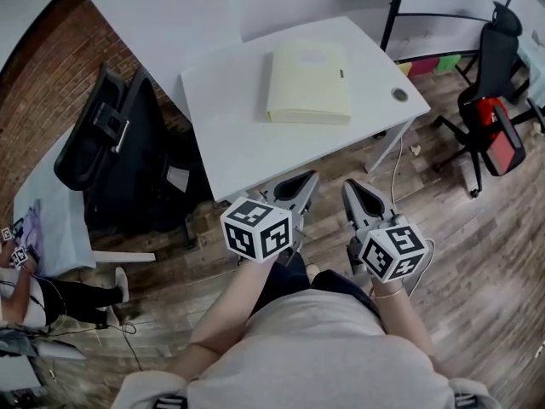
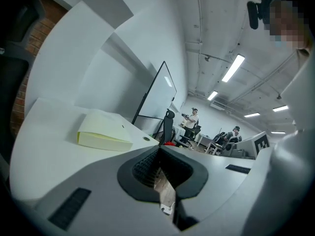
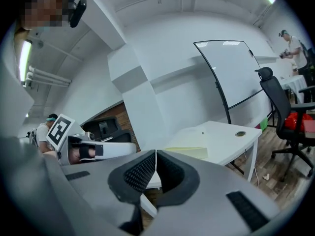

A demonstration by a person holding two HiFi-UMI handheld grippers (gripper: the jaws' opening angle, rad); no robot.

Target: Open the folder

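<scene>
Setting: office room with a wood-plank floor [image 1: 477, 254] and a brick wall [image 1: 47, 54] at the upper left of the head view; a white table [image 1: 230, 135] fills the upper centre.
Folder: pale yellow folder [image 1: 310, 83], lying flat and closed on the far right part of the table, upper centre of the frame.
Nearest item: round cable port [image 1: 399, 95] set in the tabletop, right of the folder and apart from it.
Left gripper: left gripper [image 1: 305, 180], lower centre of the frame, short of the table's near edge; jaws pressed together with nothing between them; well apart from the folder.
Right gripper: right gripper [image 1: 354, 187], just beside the left one and likewise over the floor; jaws pressed together, empty.
Surroundings: black office chair [image 1: 115, 139] left of the table; second office chair [image 1: 498, 49] at the upper right.
Step in hand: approach, by judgement; the folder is untouched and not yet opened.
Next move calls for: bringing both grippers over the table to the folder, spreading one pair of jaws to catch the cover's free edge, and steadying the folder with the other; which edge opens cannot be told.
</scene>
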